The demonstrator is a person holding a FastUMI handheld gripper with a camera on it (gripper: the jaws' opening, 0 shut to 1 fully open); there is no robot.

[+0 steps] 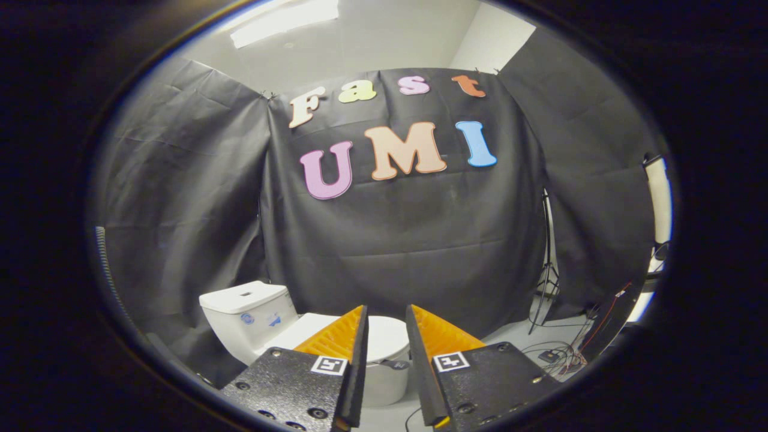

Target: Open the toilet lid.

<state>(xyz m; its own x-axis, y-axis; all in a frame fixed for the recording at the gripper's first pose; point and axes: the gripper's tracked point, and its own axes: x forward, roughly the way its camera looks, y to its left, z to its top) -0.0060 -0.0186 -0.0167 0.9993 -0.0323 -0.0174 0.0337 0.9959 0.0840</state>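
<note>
Gripper (pixel 387 318) hanging in the air w/ fingers parted, nothing btwn them but a narrow gap. Toilet (pixel 264 321) sitting beyond the fingers on pale floor (pixel 510 333), tank (pixel 246 309) to one side, toilet lid (pixel 387 337) lying down flat. Light stand (pixel 547 264) and loose cables (pixel 558 354) sitting by the booth wall.

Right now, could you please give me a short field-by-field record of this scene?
toilet: white, standing by the black cloth wall, beyond the fingers
toilet lid: down, closed
tank: behind the lid, against the wall
gripper: open, fingers apart, holding nothing, short of the lid
light stand: on the floor beside the wall
cables: loose on the floor near the stand
</note>
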